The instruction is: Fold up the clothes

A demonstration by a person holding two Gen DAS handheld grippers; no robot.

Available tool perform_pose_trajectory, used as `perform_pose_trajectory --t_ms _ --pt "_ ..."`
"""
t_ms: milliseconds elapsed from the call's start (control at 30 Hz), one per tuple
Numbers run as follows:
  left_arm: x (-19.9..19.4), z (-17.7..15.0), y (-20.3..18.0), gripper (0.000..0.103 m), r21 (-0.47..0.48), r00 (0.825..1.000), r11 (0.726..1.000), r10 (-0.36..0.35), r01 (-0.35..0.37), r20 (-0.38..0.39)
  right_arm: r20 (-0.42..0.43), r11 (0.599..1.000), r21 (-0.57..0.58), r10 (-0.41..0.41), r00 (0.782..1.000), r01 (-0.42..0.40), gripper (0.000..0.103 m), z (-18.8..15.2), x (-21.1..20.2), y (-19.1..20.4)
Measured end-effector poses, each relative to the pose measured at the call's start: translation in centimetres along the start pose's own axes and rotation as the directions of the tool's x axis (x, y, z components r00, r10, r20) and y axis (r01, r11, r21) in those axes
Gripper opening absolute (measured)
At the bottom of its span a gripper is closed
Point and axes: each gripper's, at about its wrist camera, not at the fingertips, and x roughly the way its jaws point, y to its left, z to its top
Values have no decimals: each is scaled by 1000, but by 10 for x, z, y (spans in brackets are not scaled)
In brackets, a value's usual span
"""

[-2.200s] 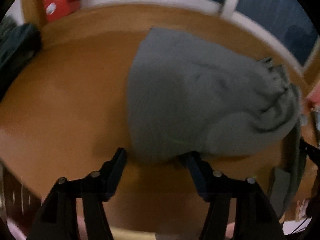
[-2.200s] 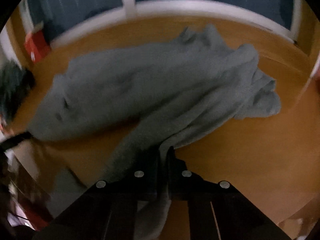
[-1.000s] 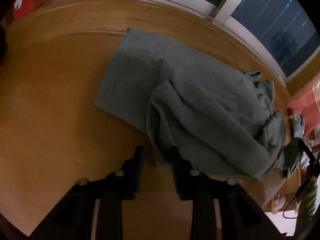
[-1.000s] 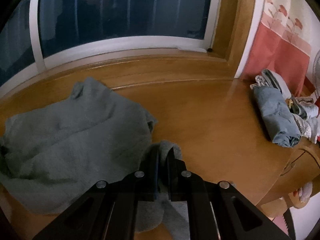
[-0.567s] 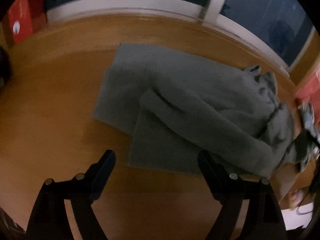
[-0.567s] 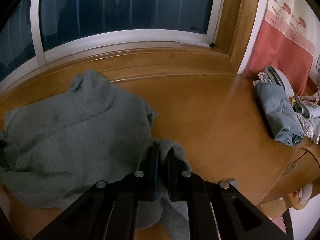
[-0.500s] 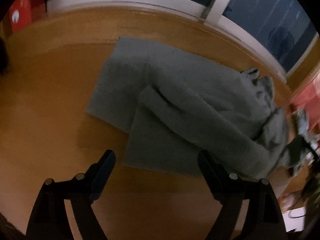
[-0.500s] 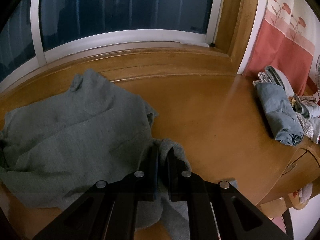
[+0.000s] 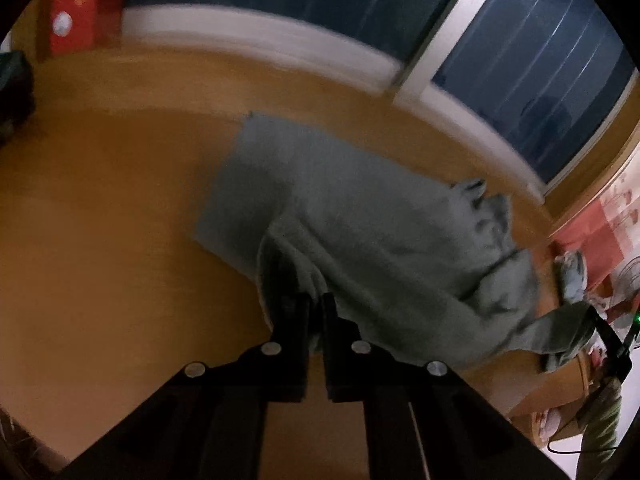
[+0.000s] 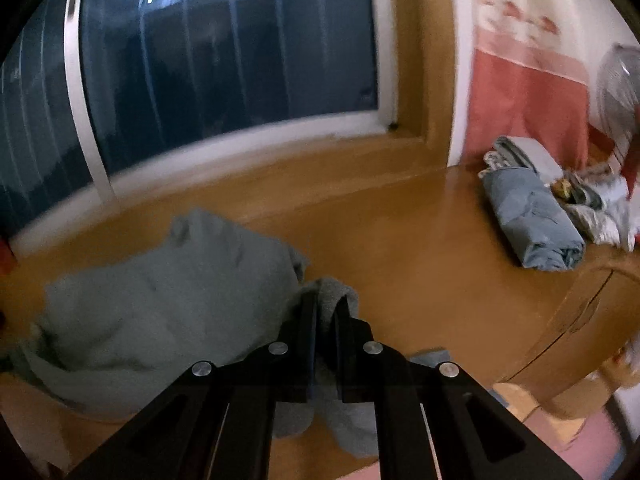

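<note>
Both views are blurred, so the weave and seams of the grey garment (image 9: pixel 360 216) cannot be made out, nor which part of it each pair of tongs has. It lies crumpled on the wooden surface (image 9: pixel 100 220) below the window (image 10: pixel 224 60), one flat corner spread toward the left of the left wrist view, the rest bunched toward the right. The left tongs (image 9: pixel 314 300) are closed on a fold at the near edge of the garment, cloth rising between the two black fingers. The right tongs (image 10: pixel 326 304) are closed on another bunch of the same garment, and grey cloth hangs down below them out of view. In the left wrist view the far right end of the garment runs to a dark shape at the picture's edge that is hard to read. A folded blue cloth (image 10: pixel 532 224) sits well apart at the right end of the surface, beside a jumble of other laundry (image 10: pixel 600 204) cut off by the frame
</note>
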Motion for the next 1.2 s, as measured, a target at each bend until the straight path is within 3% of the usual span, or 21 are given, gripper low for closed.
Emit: perform_pose_trajectory --t_ms 167,367,467,600,733,900,1033,1100,1133,1200 --pt "-66 -16 -9 3 -2 997 1000 4 -4 76 74 992 94 83 994 -89 8 1 -50 -28" --pt "-131 -52 -24 2 -26 987 999 26 -22 159 127 978 64 189 974 -198 8 -11 -107 -49" --pt "-156 -74 -32 2 -53 977 997 64 -55 201 122 971 34 232 965 -237 8 -22 -130 -55" --pt "-166 -106 -32 2 -75 979 993 105 -93 173 82 959 7 283 955 -285 8 -39 -150 -69" --pt "-122 -135 -33 2 -73 990 990 122 -117 75 -8 948 -29 317 949 -317 8 -64 -147 -74" --pt "-43 -157 -23 3 -109 988 982 147 -151 -44 -156 926 -59 359 920 -372 8 -109 -139 -65" --pt "1 -158 -18 3 -76 969 970 223 -232 -111 -300 910 -214 286 910 -356 8 -150 -129 -38" --pt "15 -157 -16 4 -82 969 972 208 -219 -131 -356 893 -294 227 906 -340 10 -166 -123 -29" --pt "20 -156 -15 4 -88 972 975 192 -205 -137 -373 889 -322 198 907 -326 12 -172 -120 -27" --pt "30 -155 -14 7 -98 978 983 137 -153 -155 -369 901 -326 157 916 -286 35 -172 -117 -33"
